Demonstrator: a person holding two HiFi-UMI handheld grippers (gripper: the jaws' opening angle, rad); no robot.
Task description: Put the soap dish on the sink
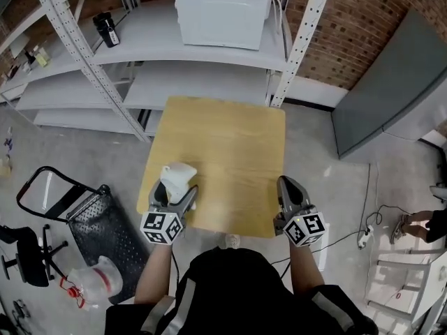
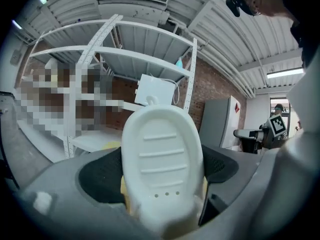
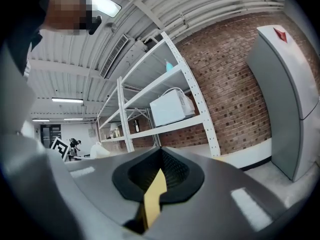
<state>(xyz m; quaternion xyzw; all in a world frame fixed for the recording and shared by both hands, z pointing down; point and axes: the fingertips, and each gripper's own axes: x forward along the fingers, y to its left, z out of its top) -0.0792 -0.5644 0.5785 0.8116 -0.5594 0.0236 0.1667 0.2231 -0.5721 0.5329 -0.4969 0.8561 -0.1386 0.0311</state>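
The white oval soap dish [image 1: 179,176], ridged and with three small holes in its face, is clamped between the jaws of my left gripper [image 1: 174,188] over the left front part of the wooden table [image 1: 223,138]. In the left gripper view the soap dish [image 2: 162,154] stands on end and fills the gap of the left gripper [image 2: 161,176]. My right gripper [image 1: 290,188] hovers at the table's right front corner, jaws together and empty. In the right gripper view the right gripper [image 3: 159,173] shows only a thin slit. No sink is in sight.
A white metal shelf rack stands behind the table with a white microwave [image 1: 222,11] and a black device [image 1: 106,28] on it. A grey panel [image 1: 387,89] leans at the right. A black mesh cart [image 1: 98,222] and a plastic bag [image 1: 98,278] sit left of me, and a power strip [image 1: 364,237] lies on the right floor.
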